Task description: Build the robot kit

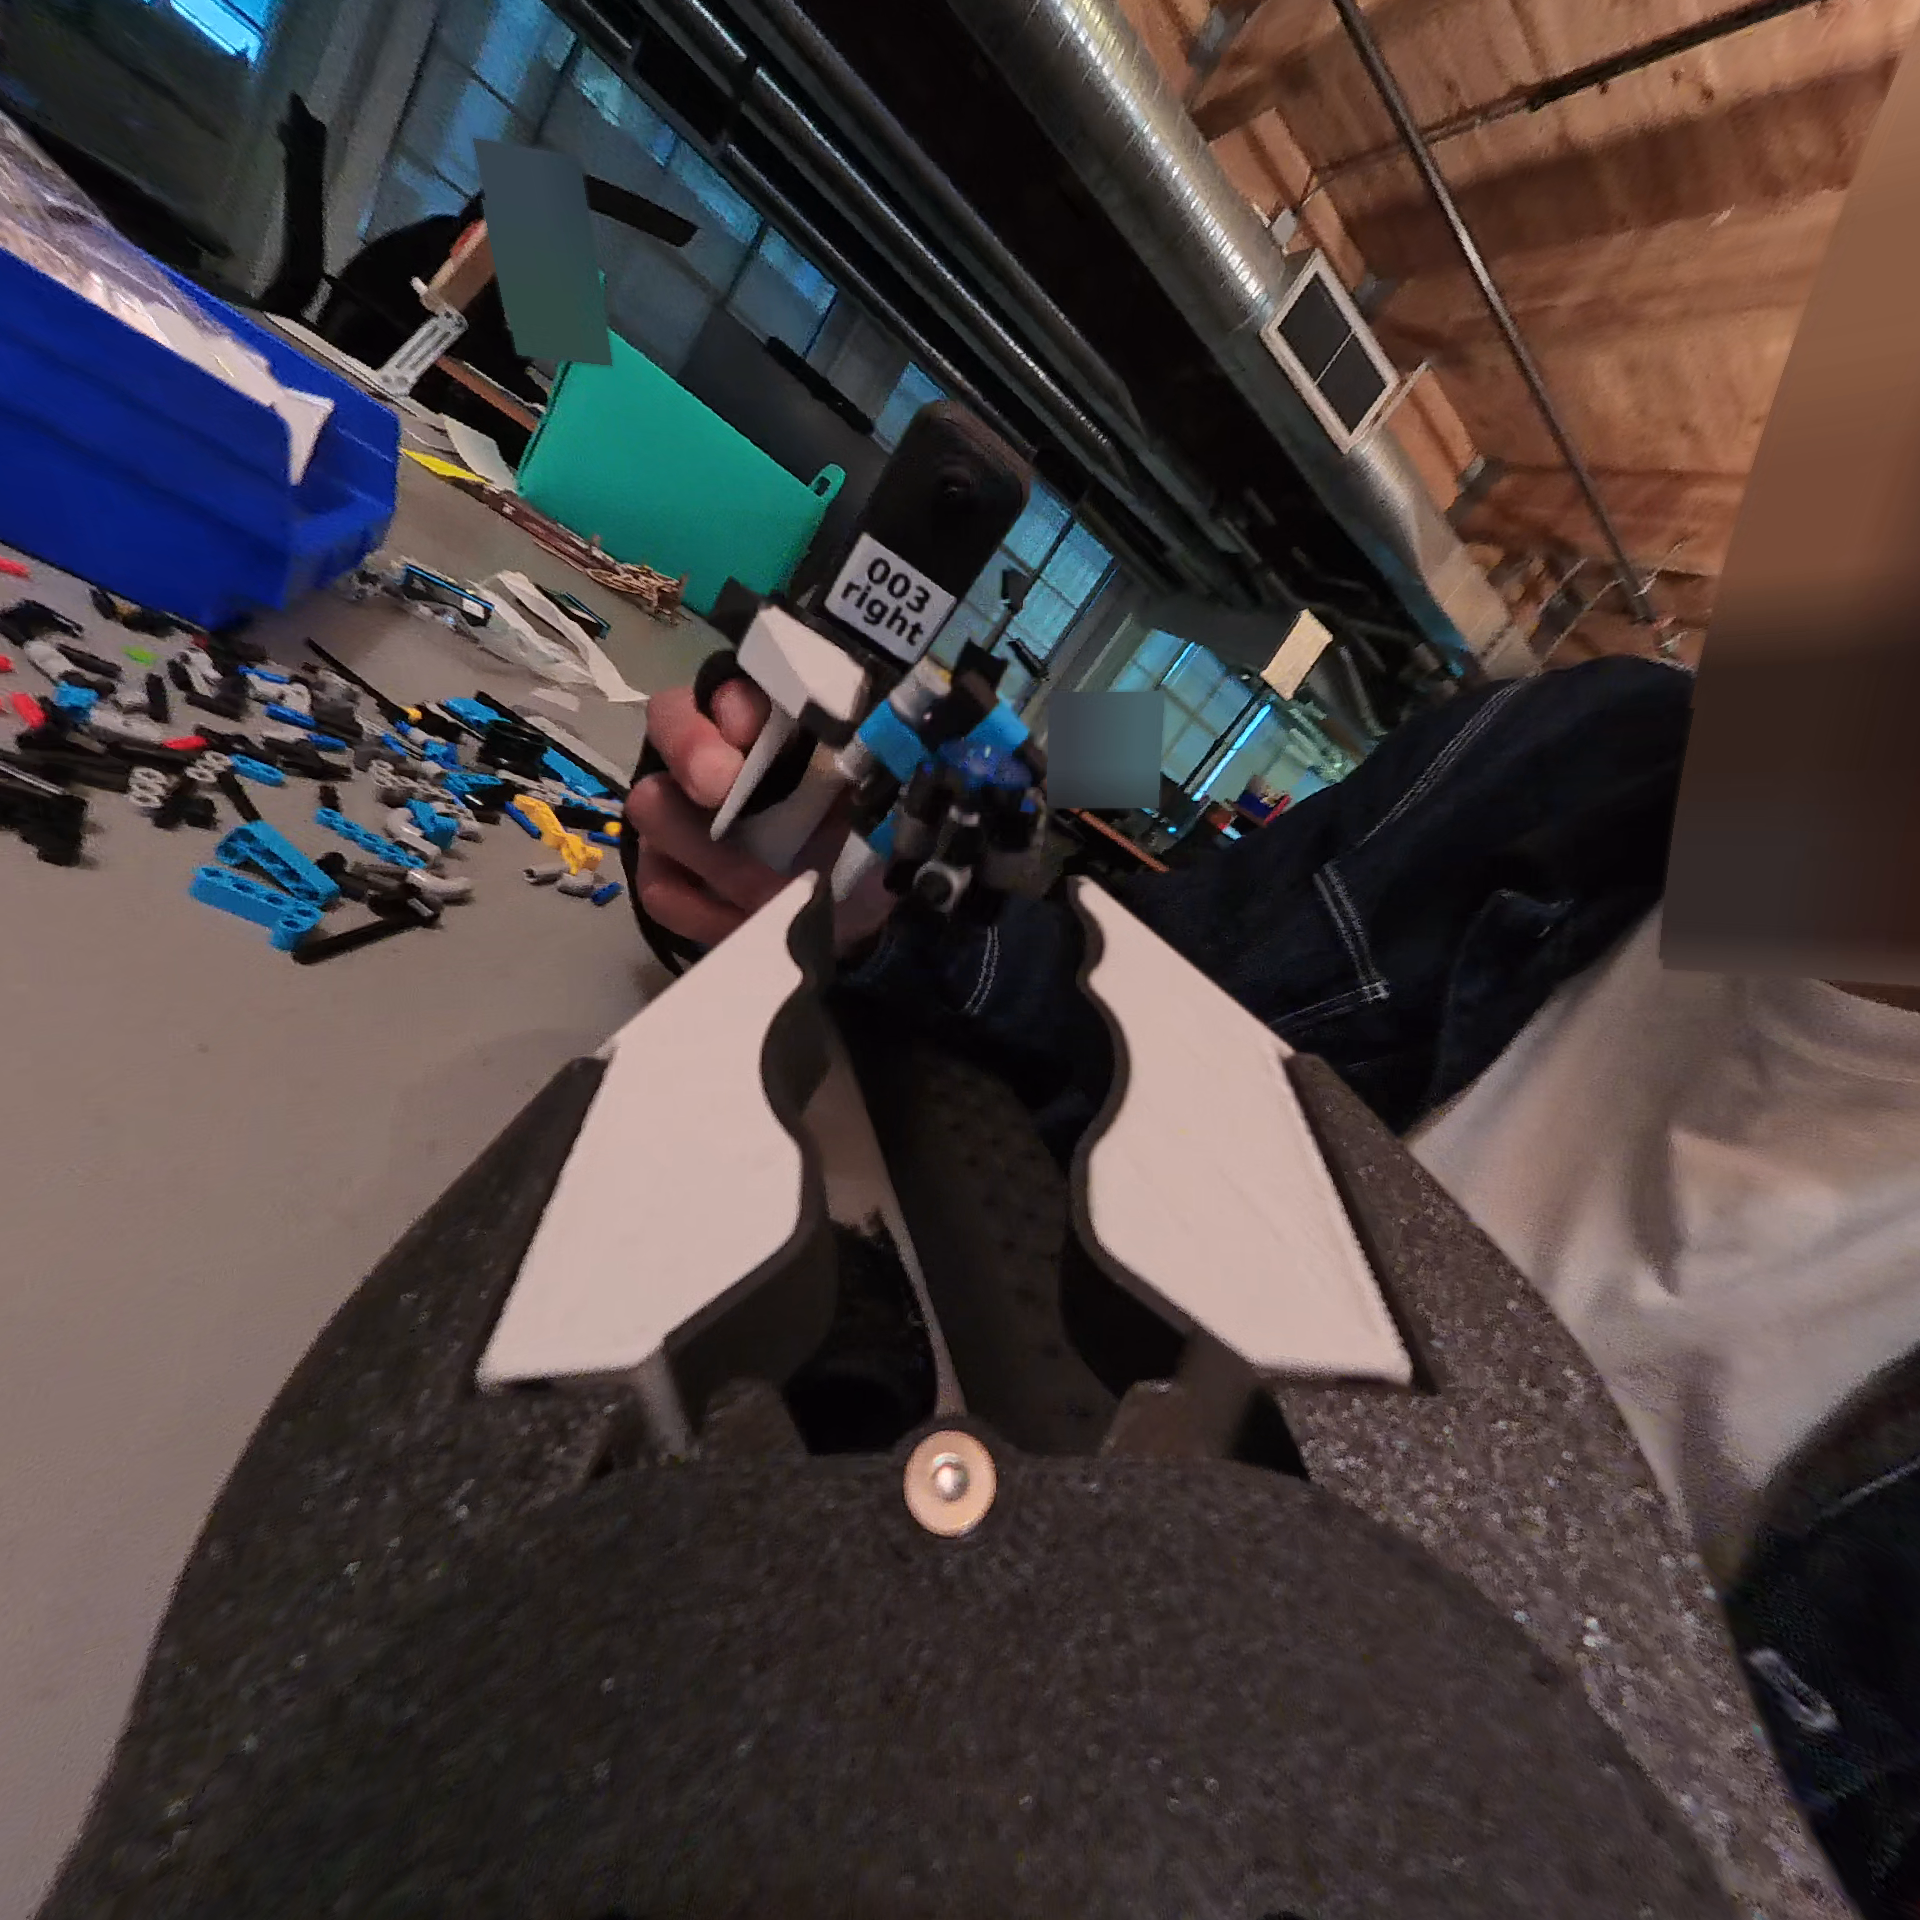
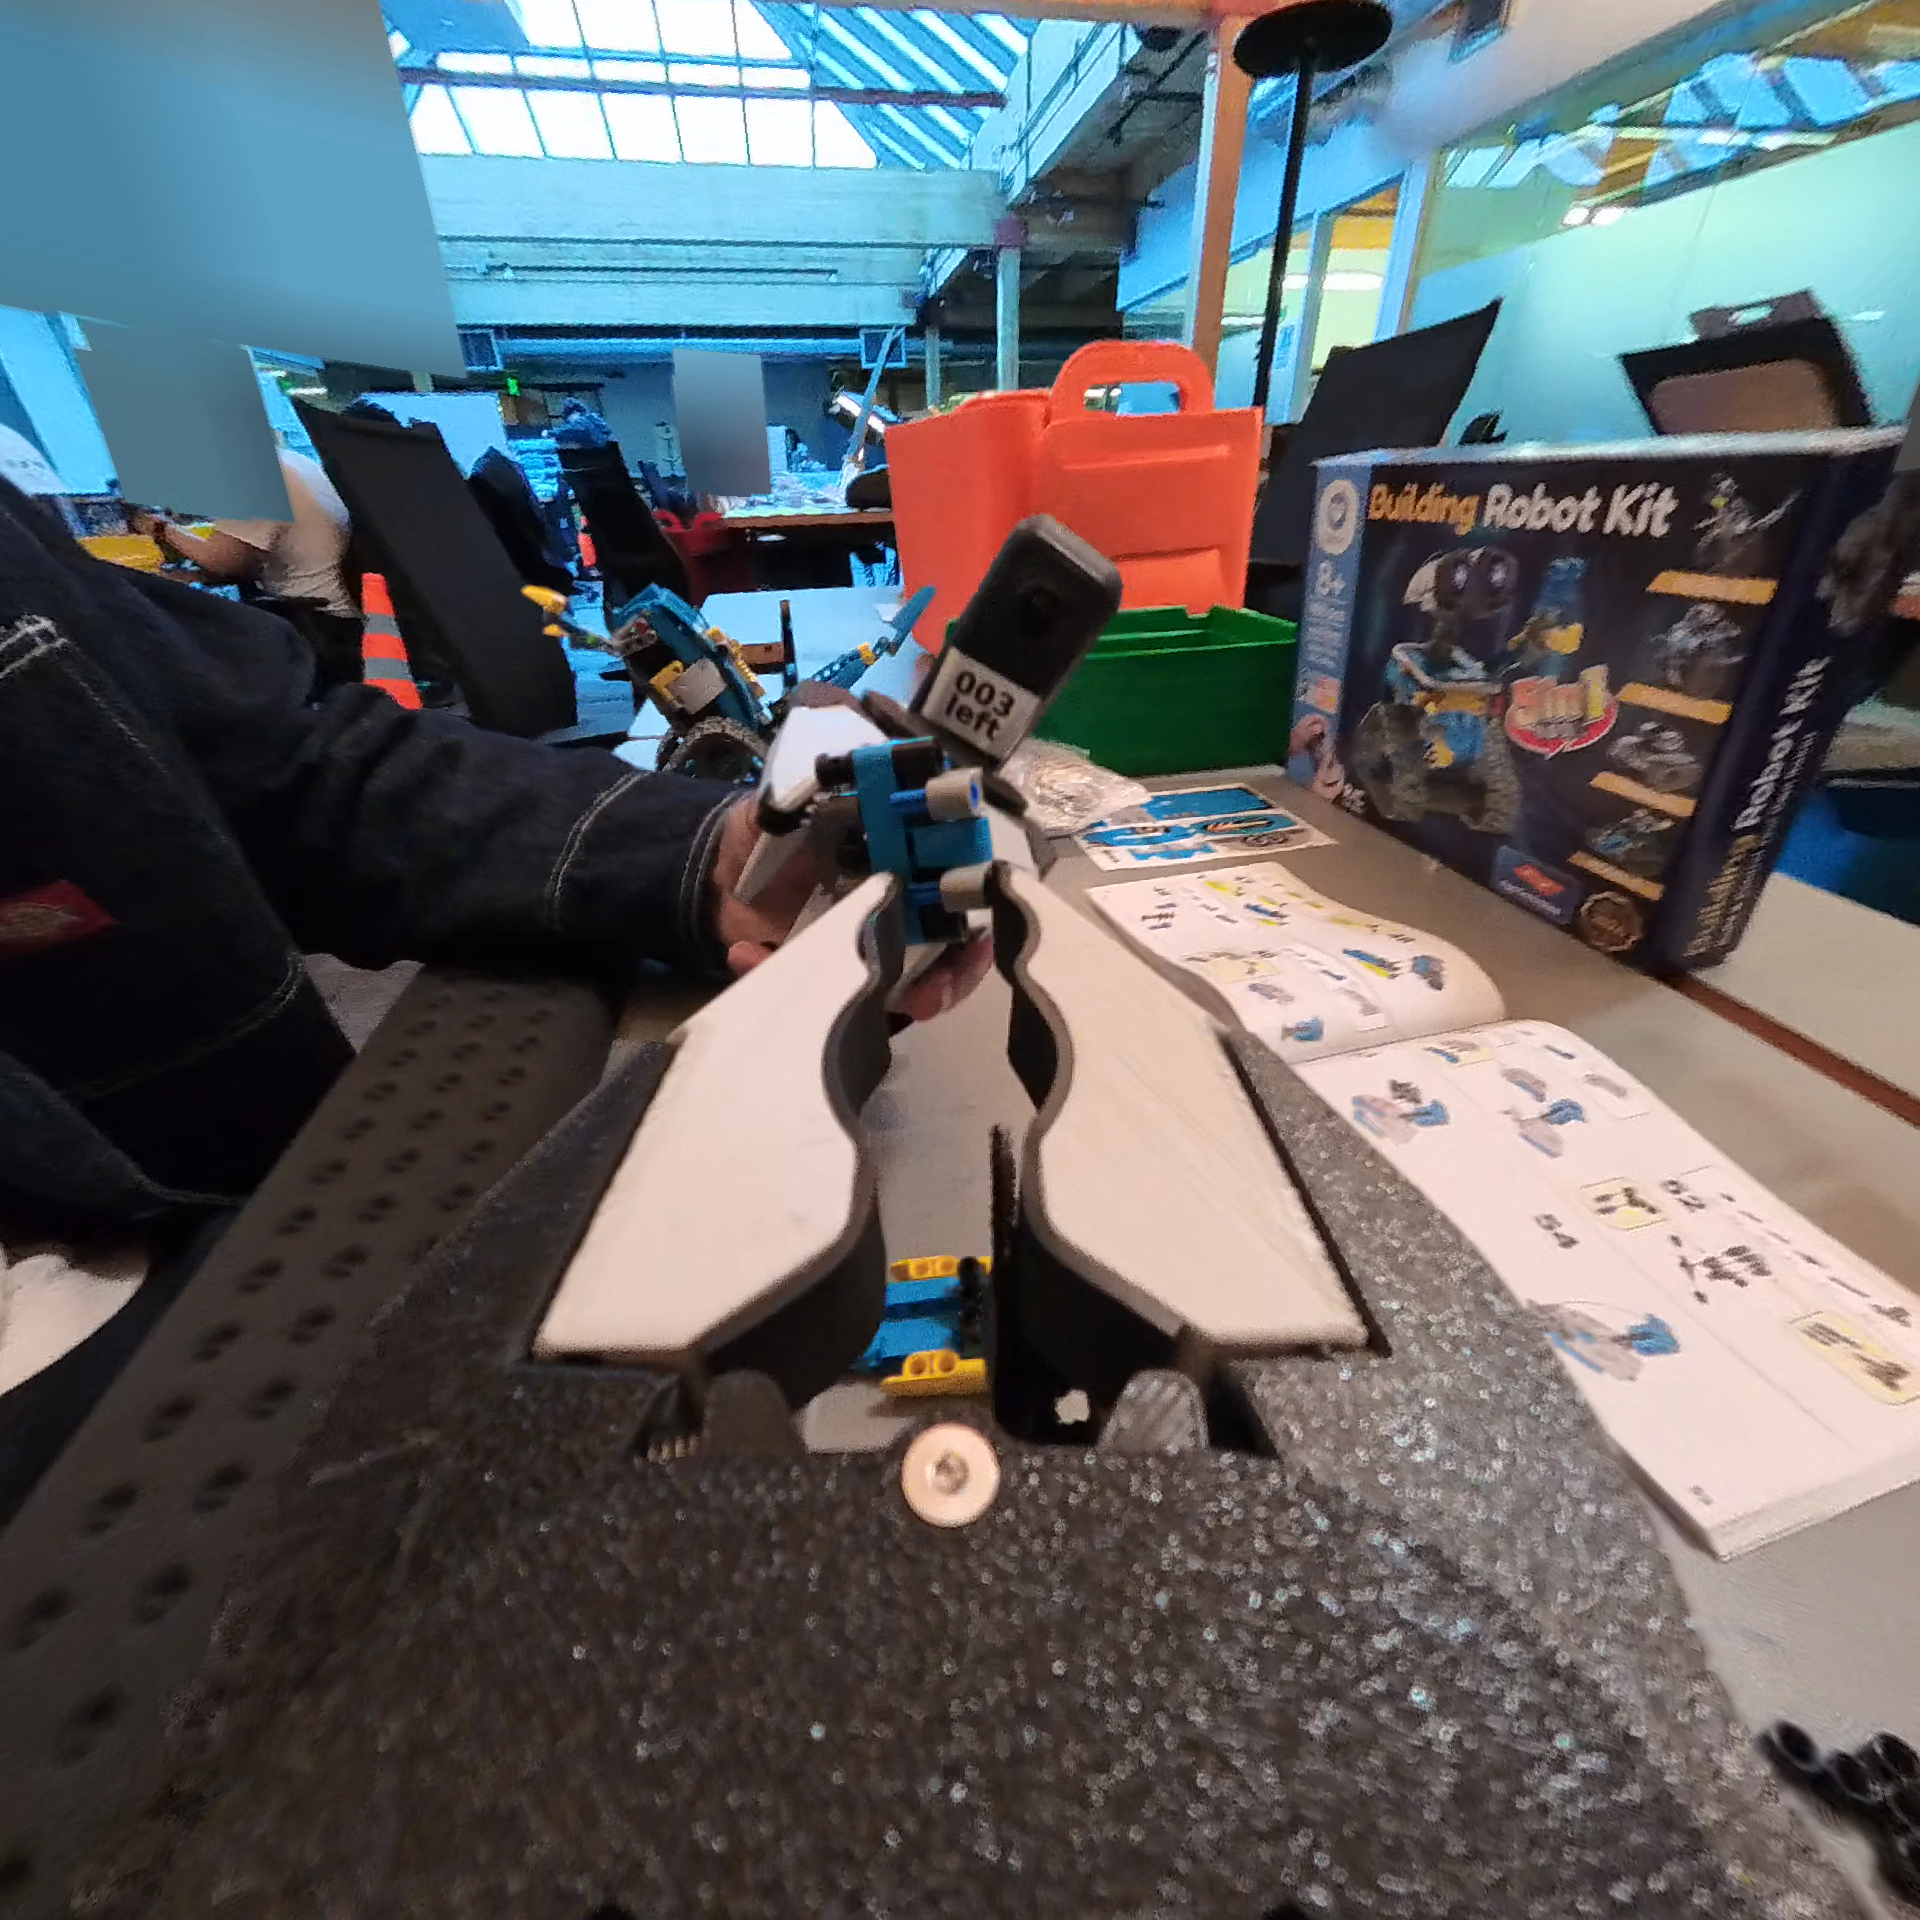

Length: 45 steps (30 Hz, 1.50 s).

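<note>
Blue bin [image 1: 156,447]: far left in the left wrist view, on the grey table [image 1: 208,1143].
Loose pieces [image 1: 260,748]: black, blue, grey and a few yellow and red ones, scattered on the table just in front of the bin.
Teal panel [image 1: 665,488]: stands behind the pieces.
Left gripper [image 1: 951,885]: white fingers stand apart on either side of the lower end of the brick assembly [image 1: 956,800]; I cannot tell whether they press on it.
Brick assembly: blue, grey and black, held in the air above the table between the two grippers.
Right gripper [image 2: 940,878]: fingertips drawn close, pinching the assembly from both sides.
Small yellow-and-blue piece [image 2: 925,1340]: lies on the table under the right gripper's fingers.
Orange case [image 2: 1081,488]: stands behind a green bin [image 2: 1174,686], beyond the grippers.
Instruction booklet [image 2: 1455,1143]: open flat on the table, right of the right gripper.
Kit box [image 2: 1558,707]: dark blue, upright, behind the booklet.
</note>
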### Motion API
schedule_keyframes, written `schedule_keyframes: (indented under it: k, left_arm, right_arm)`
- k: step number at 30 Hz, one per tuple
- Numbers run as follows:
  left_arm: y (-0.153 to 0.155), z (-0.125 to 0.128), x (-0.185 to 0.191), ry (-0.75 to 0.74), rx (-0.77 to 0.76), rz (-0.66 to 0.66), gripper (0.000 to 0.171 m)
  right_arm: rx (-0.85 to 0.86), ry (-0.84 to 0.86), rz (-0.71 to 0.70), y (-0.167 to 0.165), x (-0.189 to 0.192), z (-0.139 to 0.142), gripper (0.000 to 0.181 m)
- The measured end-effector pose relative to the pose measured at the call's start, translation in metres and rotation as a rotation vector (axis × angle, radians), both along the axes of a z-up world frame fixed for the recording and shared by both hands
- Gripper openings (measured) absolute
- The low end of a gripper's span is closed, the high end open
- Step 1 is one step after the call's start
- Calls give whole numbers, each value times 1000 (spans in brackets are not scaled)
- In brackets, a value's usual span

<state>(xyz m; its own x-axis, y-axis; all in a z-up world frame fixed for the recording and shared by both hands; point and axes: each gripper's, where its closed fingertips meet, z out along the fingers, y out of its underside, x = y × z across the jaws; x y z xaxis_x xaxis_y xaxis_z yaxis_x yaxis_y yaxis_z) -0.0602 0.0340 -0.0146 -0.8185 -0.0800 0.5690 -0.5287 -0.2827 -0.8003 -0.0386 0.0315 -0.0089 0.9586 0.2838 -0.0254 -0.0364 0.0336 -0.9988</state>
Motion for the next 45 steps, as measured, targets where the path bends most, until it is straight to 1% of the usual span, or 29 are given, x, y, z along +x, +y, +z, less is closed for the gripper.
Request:
schedule_keyframes:
  k: [2,5,7,8,9,11,14,16,18,19,20,24,25,28,30,33,38,39,40,43,44,45]
  left_arm:
    - [1,-2,0,-4,20,11,29]
    - [7,-7,6,33,42,38,28]
    - [10,-11,10,10,76,73,28]
    - [11,-13,13,-15,104,104,28]
    - [13,-14,15,-45,132,137,28]
    - [16,-16,19,-115,208,199,28]
    - [13,-26,19,-282,389,282,28]
    - [7,-27,17,-390,468,317,28]
    - [2,-24,14,-443,484,328,28]
    - [1,-24,13,-458,491,334,28]
    - [1,-23,13,-476,499,345,28]
    - [-2,-21,8,-565,551,351,28]
    - [-4,-23,5,-583,573,339,28]
    - [-5,-22,0,-615,598,323,28]
    - [-3,-23,-2,-609,611,310,28]
    - [-2,-31,-1,-580,642,296,28]
    - [-5,-43,1,-546,665,273,27]
    - [-6,-44,1,-544,673,268,27]
    - [-6,-46,1,-543,683,267,27]
    - [-7,-56,3,-524,731,260,27]
    - [-8,-59,3,-512,743,255,27]
    - [-9,-62,3,-499,749,247,27]
  right_arm:
    - [-28,-18,-8,3,0,-7,16]
    - [-64,-57,-58,7,7,-15,16]
    - [-106,-10,-68,9,9,-22,17]
    - [-126,51,-44,10,8,-24,26]
    - [-139,133,-3,11,6,-24,42]
    - [-167,347,91,11,5,-23,66]
    - [-210,652,190,15,10,-26,86]
    - [-276,824,290,16,4,-34,86]
    - [-320,991,410,14,-4,-35,86]
    - [-341,1036,467,12,-9,-35,84]
    - [-360,1054,503,10,-13,-35,77]
    - [-427,1117,623,3,-27,-37,72]
    - [-410,1146,664,1,-28,-31,65]
    - [-386,1154,693,-1,-29,-27,66]
    - [-334,1145,666,1,-22,-22,67]
    - [-238,1142,613,0,-7,-11,68]
    - [-271,1096,555,1,-7,-19,70]
    - [-271,1094,554,1,-7,-19,67]
    - [-268,1093,549,2,-7,-19,70]
    - [-264,1079,537,3,-6,-19,70]
    - [-267,1072,534,3,-6,-19,66]
    - [-274,1065,537,3,-8,-19,66]
